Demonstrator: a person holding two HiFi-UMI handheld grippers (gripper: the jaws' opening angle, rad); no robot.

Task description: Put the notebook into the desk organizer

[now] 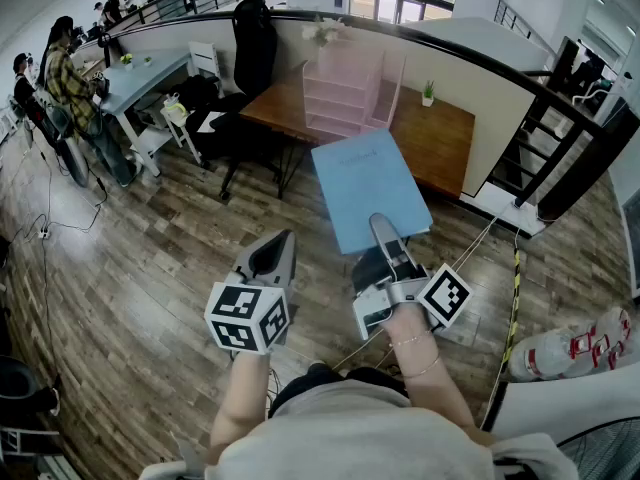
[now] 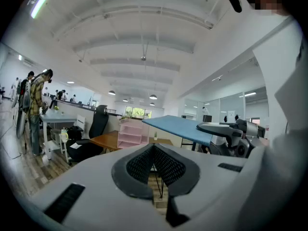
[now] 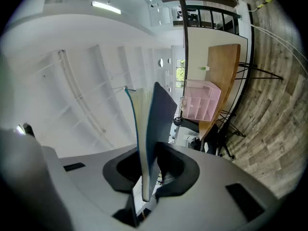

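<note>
My right gripper (image 1: 380, 230) is clamped on the near edge of the thin light-blue softcover notebook (image 1: 368, 190), holding it in the air short of the brown wooden table (image 1: 440, 143). My left gripper (image 1: 275, 253) is closed and empty. The pink tiered plastic desk organizer (image 1: 345, 93) stands by the table's far edge. I judge the pick-up done, with the carry and the insertion left.

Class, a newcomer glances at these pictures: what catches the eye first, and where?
A blue notebook hangs in mid-air at centre, its near edge clamped in the right gripper. Beyond it a pink desk organizer stands on the wooden desk. The left gripper, shut and empty, is at lower left.
</note>
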